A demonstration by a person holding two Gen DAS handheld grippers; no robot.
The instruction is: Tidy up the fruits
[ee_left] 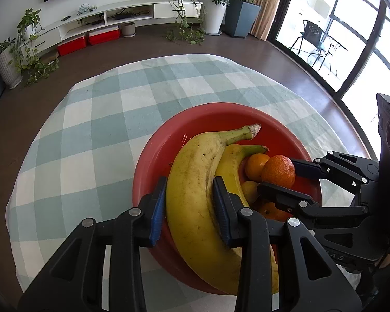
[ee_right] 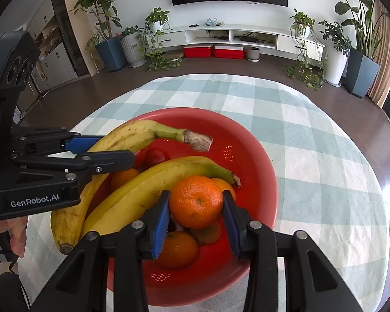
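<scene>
A red colander bowl [ee_left: 153, 161] [ee_right: 260, 156] stands on the checked tablecloth. My left gripper [ee_left: 189, 182] [ee_right: 117, 148] is shut on a large spotted banana [ee_left: 195, 182] [ee_right: 132, 135], which lies across the bowl's near rim with its stem over the bowl. A second banana [ee_left: 234, 166] [ee_right: 156, 189] rests inside beside it. My right gripper [ee_right: 197, 195] [ee_left: 277, 175] is shut on an orange [ee_right: 196, 201] [ee_left: 278, 171] just above the fruit in the bowl. Under it lie more oranges [ee_right: 176, 249], a kiwi [ee_right: 206, 232] and a red fruit [ee_right: 156, 157].
The round table under the green-and-white cloth [ee_left: 91, 130] ends at dark floor on all sides. A person's hand [ee_right: 15, 236] grips the left handle. Far off are a white TV cabinet [ee_right: 231, 36], red boxes and potted plants.
</scene>
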